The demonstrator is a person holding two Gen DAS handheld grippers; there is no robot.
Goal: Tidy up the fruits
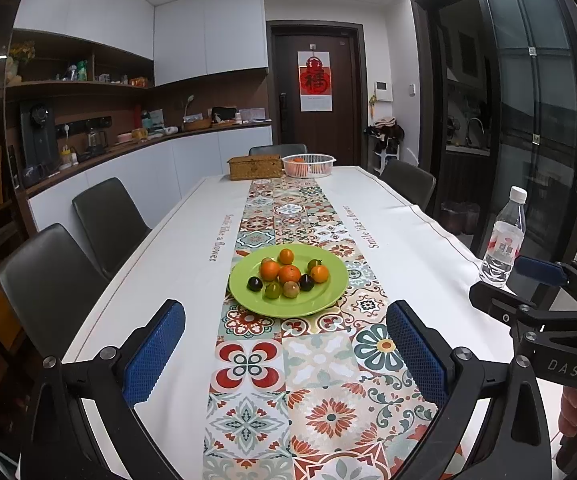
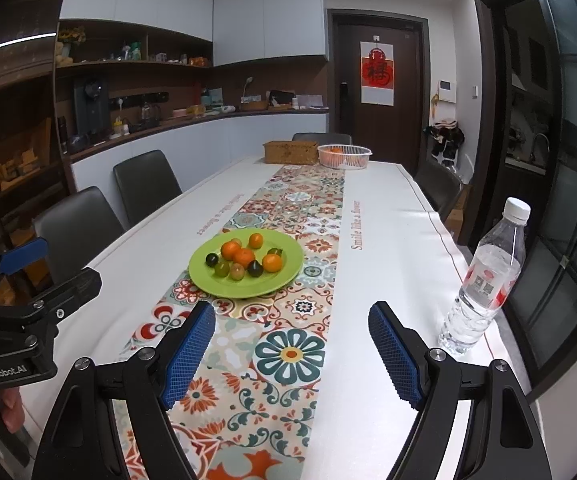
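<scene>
A green plate (image 1: 328,294) (image 2: 284,276) sits on the patterned table runner and holds several small fruits: oranges (image 1: 289,273) (image 2: 243,257), dark plums (image 1: 254,283) (image 2: 254,268) and green ones (image 1: 273,290) (image 2: 222,268). A white plastic basket (image 1: 308,164) (image 2: 344,156) with an orange in it stands at the table's far end. My left gripper (image 1: 286,354) is open and empty, short of the plate. My right gripper (image 2: 292,350) is open and empty, near the front right of the plate. The right gripper also shows at the right edge of the left wrist view (image 1: 544,284).
A woven box (image 1: 254,166) (image 2: 290,152) stands beside the basket. A water bottle (image 1: 503,240) (image 2: 484,280) stands near the table's right edge. Dark chairs (image 1: 108,220) (image 2: 146,186) line the left side, others the far end and right.
</scene>
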